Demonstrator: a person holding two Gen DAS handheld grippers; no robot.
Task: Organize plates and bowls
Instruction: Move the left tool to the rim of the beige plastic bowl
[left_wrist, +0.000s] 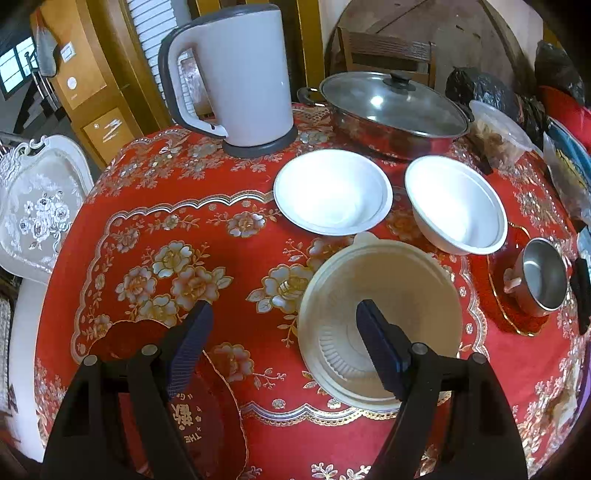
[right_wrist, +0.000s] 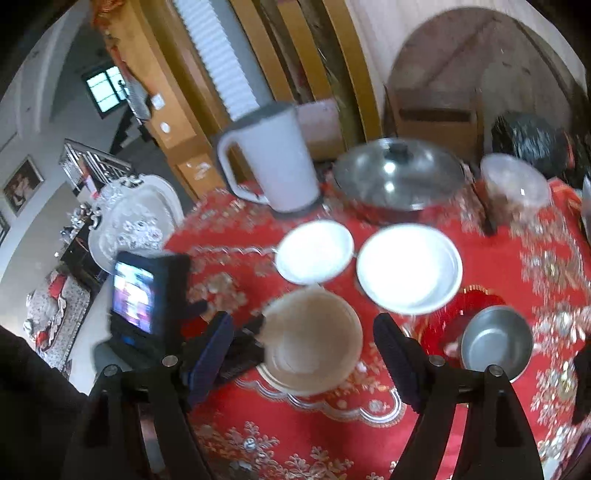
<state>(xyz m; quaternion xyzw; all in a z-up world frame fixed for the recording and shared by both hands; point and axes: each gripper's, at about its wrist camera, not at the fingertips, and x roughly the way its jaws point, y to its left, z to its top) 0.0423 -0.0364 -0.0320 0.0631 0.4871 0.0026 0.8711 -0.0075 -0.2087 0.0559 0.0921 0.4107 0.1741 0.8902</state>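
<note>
Bowls crowd the middle of the worktop: my left gripper (left_wrist: 284, 328) has its jaws spread, one finger over the rim of the cream bowl (left_wrist: 380, 317), gripping nothing. My right gripper (right_wrist: 306, 347) hangs above, jaws spread and empty. Two white bowls (left_wrist: 332, 192) (left_wrist: 456, 205) sit toward the far edge; the steel bowl (left_wrist: 543, 273) rests on a red plate (left_wrist: 495, 295) near the right edge.

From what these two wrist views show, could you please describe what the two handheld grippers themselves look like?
Both look alike. The left gripper has two glossy black angled arms with round silver rivets, each ending in a flat dark-blue ribbed finger pad. The right gripper matches it. Its view also shows a black box with a lit screen on the left one.
</note>
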